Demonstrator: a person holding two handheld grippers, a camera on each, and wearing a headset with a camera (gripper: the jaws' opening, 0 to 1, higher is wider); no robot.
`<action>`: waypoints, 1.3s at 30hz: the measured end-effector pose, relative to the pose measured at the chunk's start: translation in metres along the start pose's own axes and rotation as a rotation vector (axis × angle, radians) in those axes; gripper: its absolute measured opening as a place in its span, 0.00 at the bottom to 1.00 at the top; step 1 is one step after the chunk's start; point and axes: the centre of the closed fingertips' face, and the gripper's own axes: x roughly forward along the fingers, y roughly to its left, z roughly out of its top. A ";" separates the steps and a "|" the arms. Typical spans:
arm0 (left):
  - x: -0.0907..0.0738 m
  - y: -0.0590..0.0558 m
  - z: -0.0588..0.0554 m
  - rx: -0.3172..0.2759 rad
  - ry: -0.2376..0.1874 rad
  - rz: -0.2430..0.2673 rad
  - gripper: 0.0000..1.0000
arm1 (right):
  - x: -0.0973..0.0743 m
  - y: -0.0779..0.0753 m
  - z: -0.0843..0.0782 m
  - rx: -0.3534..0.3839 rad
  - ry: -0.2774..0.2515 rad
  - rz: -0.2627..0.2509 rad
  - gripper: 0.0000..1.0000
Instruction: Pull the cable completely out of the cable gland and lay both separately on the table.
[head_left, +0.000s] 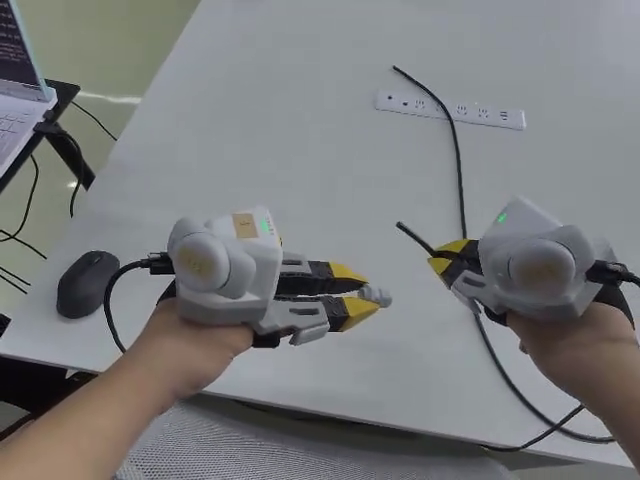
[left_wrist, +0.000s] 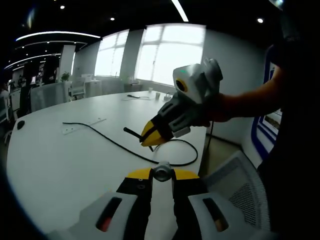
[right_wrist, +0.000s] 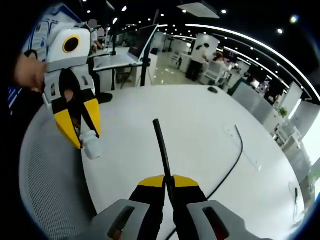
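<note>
Jaws on my left gripper (head_left: 366, 293) sit almost shut, pinching the one cable gland (head_left: 380, 297), a small pale grey piece, right at their yellow tips. In the left gripper view it shows as a rounded knob caught between the two tips.

Jaws on my right gripper (head_left: 436, 258) are closed narrow on the single black cable (head_left: 458, 160). They grip it a little back from its end, so a short stub pokes out ahead of the tips.

The two sets of tips point toward each other with a clear gap between them. The stub stands apart from the gland, so the gland is off the cable. Each piece is held in its own jaws and not laid down.

From the right jaws the cable drops to the white surface (head_left: 300, 150) and loops. It then runs away ahead of those jaws to its far end, near one white power strip (head_left: 450, 108).

I count two grippers, one gland and one cable. Well behind the left jaws I see one dark mouse (head_left: 88, 283) near the edge of the surface, and one open laptop (head_left: 15, 90) farther off past that edge.
</note>
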 end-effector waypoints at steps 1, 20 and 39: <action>-0.001 0.002 -0.001 0.000 0.001 0.001 0.15 | 0.002 0.001 0.002 0.001 0.001 0.002 0.00; -0.014 0.032 -0.031 0.003 0.024 -0.051 0.15 | 0.054 0.018 0.043 -0.045 0.018 0.017 0.00; -0.026 0.052 -0.063 -0.017 0.043 -0.088 0.15 | 0.114 0.056 0.072 -0.115 0.059 0.082 0.00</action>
